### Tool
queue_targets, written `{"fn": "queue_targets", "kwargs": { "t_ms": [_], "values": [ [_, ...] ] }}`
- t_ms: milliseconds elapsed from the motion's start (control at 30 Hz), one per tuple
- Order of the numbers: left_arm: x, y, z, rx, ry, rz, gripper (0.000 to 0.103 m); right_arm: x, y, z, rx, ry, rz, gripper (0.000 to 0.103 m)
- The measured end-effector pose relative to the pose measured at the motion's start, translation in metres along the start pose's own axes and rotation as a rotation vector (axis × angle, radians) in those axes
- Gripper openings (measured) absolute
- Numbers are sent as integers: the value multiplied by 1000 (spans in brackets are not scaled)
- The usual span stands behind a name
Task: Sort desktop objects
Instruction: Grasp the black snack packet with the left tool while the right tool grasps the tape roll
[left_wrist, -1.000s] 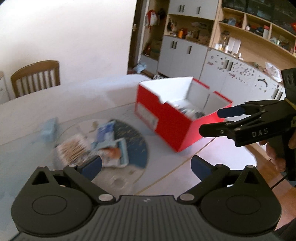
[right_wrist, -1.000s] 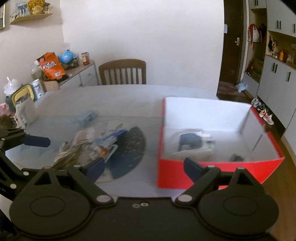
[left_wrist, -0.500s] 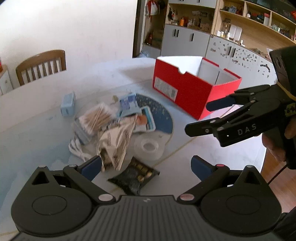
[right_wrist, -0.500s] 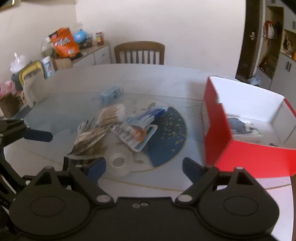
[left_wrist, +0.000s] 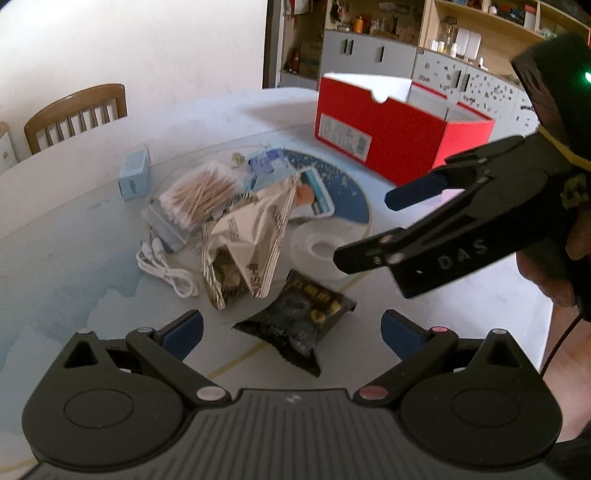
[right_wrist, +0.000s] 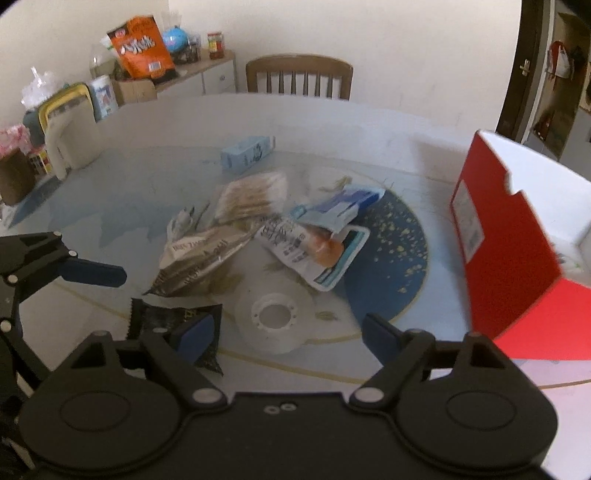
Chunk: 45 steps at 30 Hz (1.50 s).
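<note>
Risk assessment first: the loose items lie in an overlapping heap on the table (right_wrist: 110, 192), so a grasp aimed at one piece is likely to snag a neighbour. The silver foil bag (left_wrist: 255, 236) leans across the packet of cotton swabs (left_wrist: 199, 195) and partly covers the blue-and-white pouches (right_wrist: 328, 236) behind it; pulling any of these could drag the rest or tip them off the round blue mat (right_wrist: 399, 254). The white charging cable (left_wrist: 166, 266) coils just beside the foil bag and could catch on a finger. The roll of clear tape (right_wrist: 275, 317) is low, smooth and nearly transparent, so a pinch on its rim may slip. The black snack sachet (left_wrist: 299, 321) lies flat and thin on the table, near the front of the heap, and a shallow approach could push it rather than lift it. A small light-blue box (right_wrist: 247, 153) sits apart from the heap, toward the wooden chair (right_wrist: 299, 77). The red box (left_wrist: 399, 129), the likely destination, stands well apart to the right of the pile with its top open. Tongs: the left gripper (left_wrist: 291, 330) has its jaws spread wide, holding nothing, poised above the black sachet without touching it. The right gripper (right_wrist: 282, 332) is likewise spread wide and empty, hovering over the tape roll; no contact is visible in either view.
</note>
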<state>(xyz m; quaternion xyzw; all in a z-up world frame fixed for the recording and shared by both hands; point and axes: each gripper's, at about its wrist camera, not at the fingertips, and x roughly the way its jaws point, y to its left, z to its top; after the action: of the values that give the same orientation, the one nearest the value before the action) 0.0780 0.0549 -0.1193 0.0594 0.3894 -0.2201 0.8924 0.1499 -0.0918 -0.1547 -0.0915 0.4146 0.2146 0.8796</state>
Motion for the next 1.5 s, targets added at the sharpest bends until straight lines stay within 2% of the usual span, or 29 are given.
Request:
{"fn": "queue_targets", "kwargs": {
  "t_ms": [233, 500, 667, 800, 867, 1000, 1067, 1500],
  "values": [
    [5, -1, -2, 26, -14, 0, 102, 20, -2, 2, 38, 31, -4, 85],
    [14, -5, 0, 52, -5, -6, 93, 35, 2, 4, 30, 72, 7, 82],
    [18, -9, 1, 67, 2, -13, 77, 40, 4, 7, 21, 85, 6, 79],
    [19, -11, -1, 65, 4, -5, 71, 41, 5, 6, 9, 83, 1, 78],
    [18, -11, -3, 63, 3, -2, 63, 41, 5, 6, 5, 79, -3, 74],
    [19, -12, -3, 57, 8, 4, 56, 40, 5, 5, 4, 71, -3, 67],
    [19, -12, -3, 58, 10, 9, 52, 39, 5, 5, 2, 70, -1, 60],
    [13, -18, -2, 50, 1, 14, 50, 25, 3, 0, 12, 53, 2, 58]
  ]
}}
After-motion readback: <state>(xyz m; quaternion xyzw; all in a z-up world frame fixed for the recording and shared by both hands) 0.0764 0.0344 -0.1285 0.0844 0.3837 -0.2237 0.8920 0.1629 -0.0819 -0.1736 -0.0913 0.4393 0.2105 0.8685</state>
